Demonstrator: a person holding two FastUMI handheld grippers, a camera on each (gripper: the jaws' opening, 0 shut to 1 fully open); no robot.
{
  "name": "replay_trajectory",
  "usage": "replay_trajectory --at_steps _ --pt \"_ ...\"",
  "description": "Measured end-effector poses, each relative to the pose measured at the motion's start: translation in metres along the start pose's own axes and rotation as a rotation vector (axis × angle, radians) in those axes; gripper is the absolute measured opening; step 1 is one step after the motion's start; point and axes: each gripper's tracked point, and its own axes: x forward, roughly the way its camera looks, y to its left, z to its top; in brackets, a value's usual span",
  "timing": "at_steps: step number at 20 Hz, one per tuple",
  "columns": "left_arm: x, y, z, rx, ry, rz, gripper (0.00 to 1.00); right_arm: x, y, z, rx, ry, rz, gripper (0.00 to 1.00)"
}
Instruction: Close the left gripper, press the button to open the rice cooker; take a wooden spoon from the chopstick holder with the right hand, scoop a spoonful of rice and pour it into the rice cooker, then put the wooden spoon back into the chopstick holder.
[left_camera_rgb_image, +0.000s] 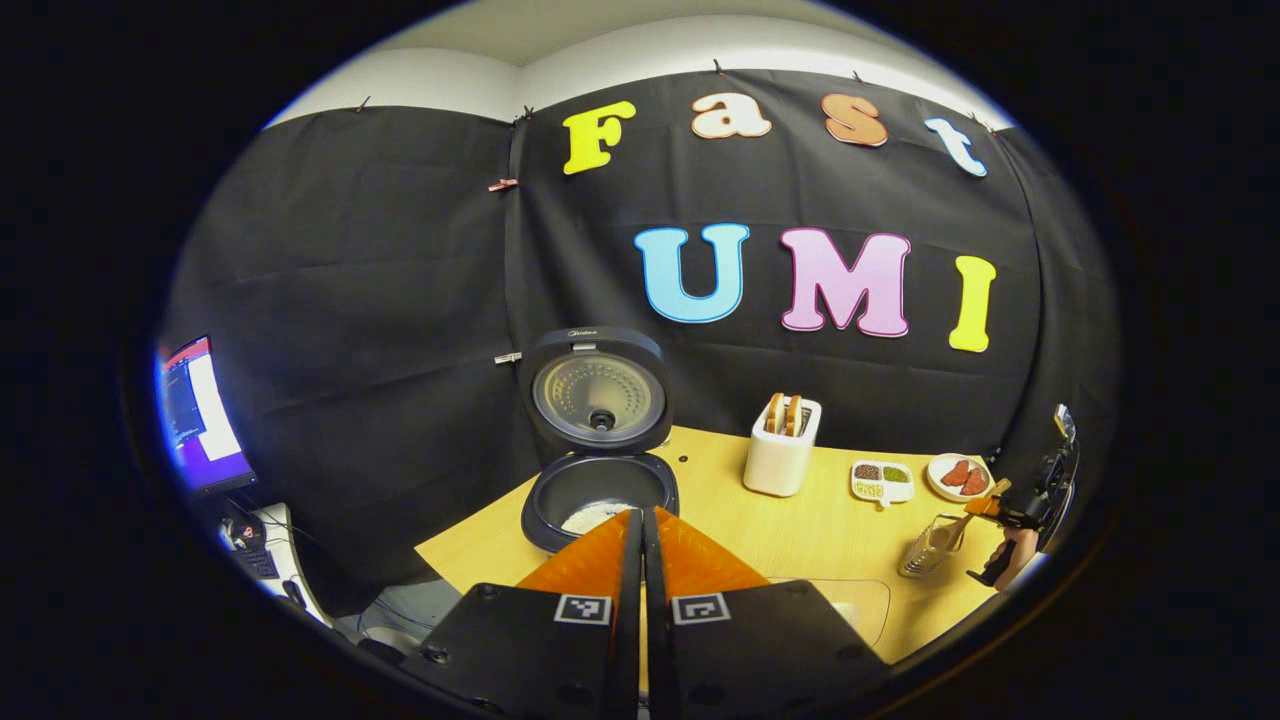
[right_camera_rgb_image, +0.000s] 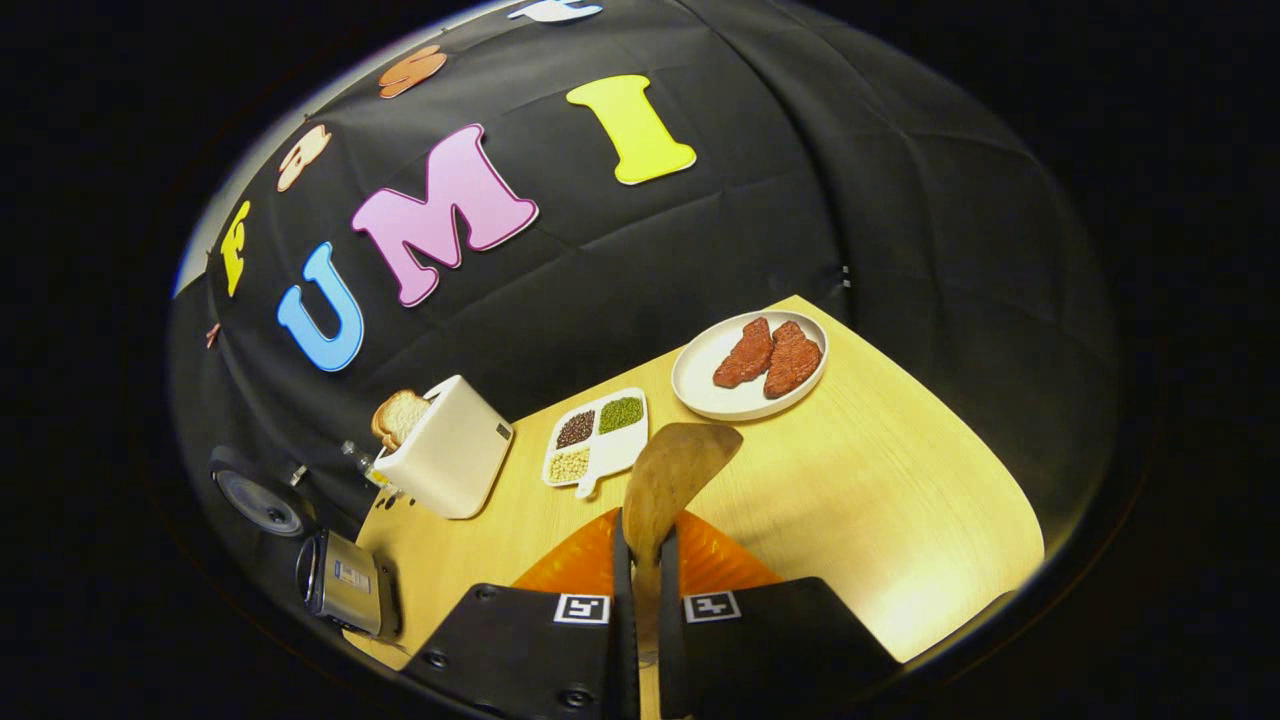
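The black rice cooker (left_camera_rgb_image: 600, 440) stands open with its lid (left_camera_rgb_image: 598, 392) upright, and white rice (left_camera_rgb_image: 595, 515) lies in its pot. My left gripper (left_camera_rgb_image: 640, 522) is shut with nothing in it, just in front of the pot's rim. My right gripper (right_camera_rgb_image: 640, 535) is shut on the wooden spoon (right_camera_rgb_image: 678, 468), whose bowl points up toward the divided dish (right_camera_rgb_image: 597, 435). The metal chopstick holder (right_camera_rgb_image: 345, 582) lies to its lower left. In the left gripper view a hand holds the right gripper (left_camera_rgb_image: 1012, 512) just right of the chopstick holder (left_camera_rgb_image: 930, 545).
On the wooden table (right_camera_rgb_image: 900, 480) stand a white toaster (right_camera_rgb_image: 445, 452) with bread, the divided dish of beans and a plate of red meat (right_camera_rgb_image: 750, 365). A lit monitor (left_camera_rgb_image: 200, 415) stands off the table's left. The cooker lid (right_camera_rgb_image: 260, 500) shows at far left.
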Motion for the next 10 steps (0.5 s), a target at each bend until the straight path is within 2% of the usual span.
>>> replay_trajectory --at_steps 6,10 --pt "-0.002 0.009 0.003 -0.023 -0.025 -0.02 0.08 -0.036 0.023 0.032 -0.024 -0.068 0.045 0.12" --pt "0.003 0.012 0.001 -0.048 -0.044 -0.081 0.08 -0.079 0.055 0.054 -0.07 -0.117 0.078 0.12"
